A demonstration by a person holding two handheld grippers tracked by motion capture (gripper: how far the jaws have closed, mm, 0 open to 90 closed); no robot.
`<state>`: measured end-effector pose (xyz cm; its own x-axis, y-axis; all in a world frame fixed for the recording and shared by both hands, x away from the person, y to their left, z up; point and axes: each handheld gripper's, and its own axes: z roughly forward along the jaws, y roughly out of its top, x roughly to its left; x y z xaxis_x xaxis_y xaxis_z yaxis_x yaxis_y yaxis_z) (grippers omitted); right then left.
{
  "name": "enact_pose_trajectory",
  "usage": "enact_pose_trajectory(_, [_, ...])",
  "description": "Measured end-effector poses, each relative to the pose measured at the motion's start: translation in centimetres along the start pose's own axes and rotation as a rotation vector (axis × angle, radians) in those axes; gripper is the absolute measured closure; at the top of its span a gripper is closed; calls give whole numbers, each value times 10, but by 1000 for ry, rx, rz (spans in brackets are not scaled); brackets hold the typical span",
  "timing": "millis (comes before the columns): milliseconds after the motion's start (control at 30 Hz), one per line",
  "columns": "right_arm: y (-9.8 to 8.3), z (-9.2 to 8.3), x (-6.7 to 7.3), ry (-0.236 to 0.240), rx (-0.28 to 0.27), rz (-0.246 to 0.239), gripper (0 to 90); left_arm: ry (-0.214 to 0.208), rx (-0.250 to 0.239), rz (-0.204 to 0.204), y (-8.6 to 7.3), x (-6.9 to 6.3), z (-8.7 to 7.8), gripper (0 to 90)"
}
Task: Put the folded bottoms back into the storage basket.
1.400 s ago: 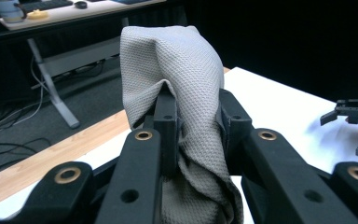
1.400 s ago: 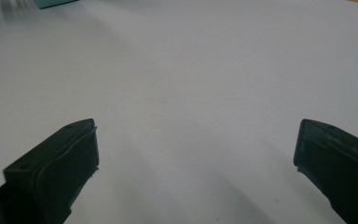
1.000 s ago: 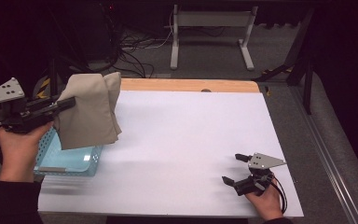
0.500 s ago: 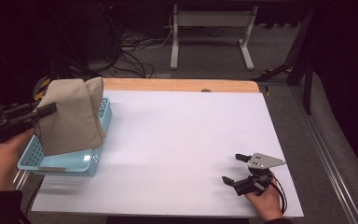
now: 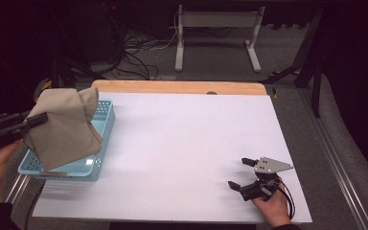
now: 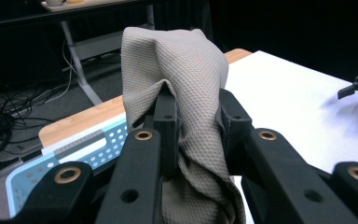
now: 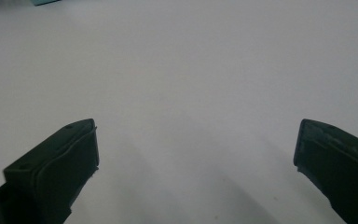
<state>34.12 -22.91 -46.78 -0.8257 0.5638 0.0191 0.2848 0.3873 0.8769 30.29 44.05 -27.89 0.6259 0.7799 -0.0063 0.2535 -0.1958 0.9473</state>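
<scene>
- Left gripper point(image 5: 34, 122): clenched on the beige cloth point(image 5: 67, 127), which hangs lengthwise below its jaws.
- Blue basket point(image 5: 93, 167): directly beneath the cloth.
- Right gripper point(image 5: 242, 173): jaws apart, empty, well away.

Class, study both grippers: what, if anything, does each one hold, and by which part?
The left gripper pinches the beige cloth by a bunched fold near its top, above the blue basket. The right gripper holds nothing.

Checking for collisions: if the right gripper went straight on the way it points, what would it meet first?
Probably nothing soon: ahead of the right gripper lies bare table; the basket stands far off, roughly in line.
</scene>
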Motion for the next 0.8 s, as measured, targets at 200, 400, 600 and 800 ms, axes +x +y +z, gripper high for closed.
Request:
enact_pose_trajectory(200, [0,0,0,-1,1,0,5,5,2,-8,-6,4,-7,740])
enact_pose_trajectory(400, [0,0,0,-2,2,0,5,11,1,-8,-9,7,-14,740])
enact_pose_trajectory(600, [0,0,0,-2,3,1,5,16,15,-2,-12,11,-16,740])
enact_pose_trajectory(800, [0,1,0,-4,4,0,5,0,29,-15,-18,16,-13,740])
